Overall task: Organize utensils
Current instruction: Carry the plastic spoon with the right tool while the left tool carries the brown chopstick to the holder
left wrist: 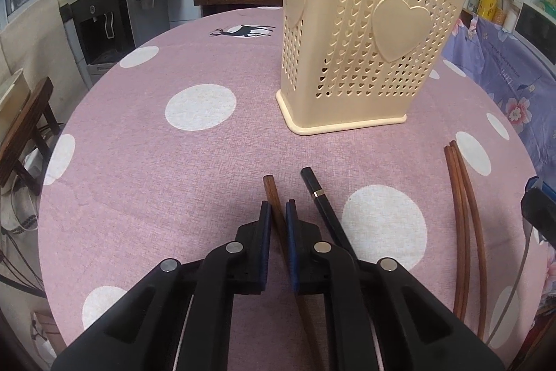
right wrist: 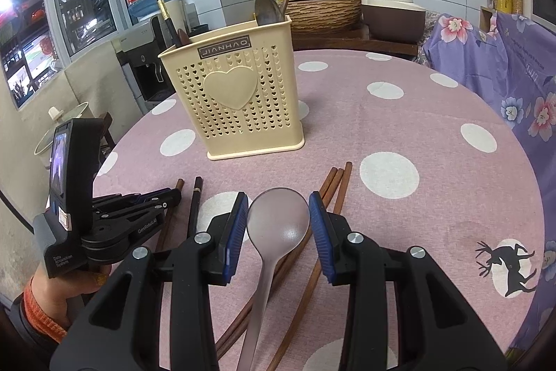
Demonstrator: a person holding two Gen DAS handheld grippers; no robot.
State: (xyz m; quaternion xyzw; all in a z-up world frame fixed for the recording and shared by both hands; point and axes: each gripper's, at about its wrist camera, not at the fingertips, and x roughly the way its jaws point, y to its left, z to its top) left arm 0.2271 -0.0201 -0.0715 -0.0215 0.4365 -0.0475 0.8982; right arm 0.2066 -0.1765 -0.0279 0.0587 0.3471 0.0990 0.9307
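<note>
A cream perforated utensil holder (left wrist: 361,33) stands on the pink dotted tablecloth; in the right wrist view the holder (right wrist: 239,99) has spoons and a black chopstick in it. My left gripper (left wrist: 278,214) has its pads close around a brown chopstick (left wrist: 272,197) lying on the cloth; contact is unclear. A black chopstick (left wrist: 323,207) lies just right of it. My right gripper (right wrist: 278,214) is open, its pads either side of the bowl of a translucent grey spoon (right wrist: 278,218) that lies across several brown chopsticks (right wrist: 335,186). The left gripper also shows in the right wrist view (right wrist: 175,197).
Three brown chopsticks (left wrist: 465,218) lie at the right in the left wrist view. The round table (right wrist: 434,141) has a floral purple cloth (right wrist: 514,93) beside it on the right. A water dispenser (left wrist: 100,13) and a wooden stool (left wrist: 24,124) stand to the left.
</note>
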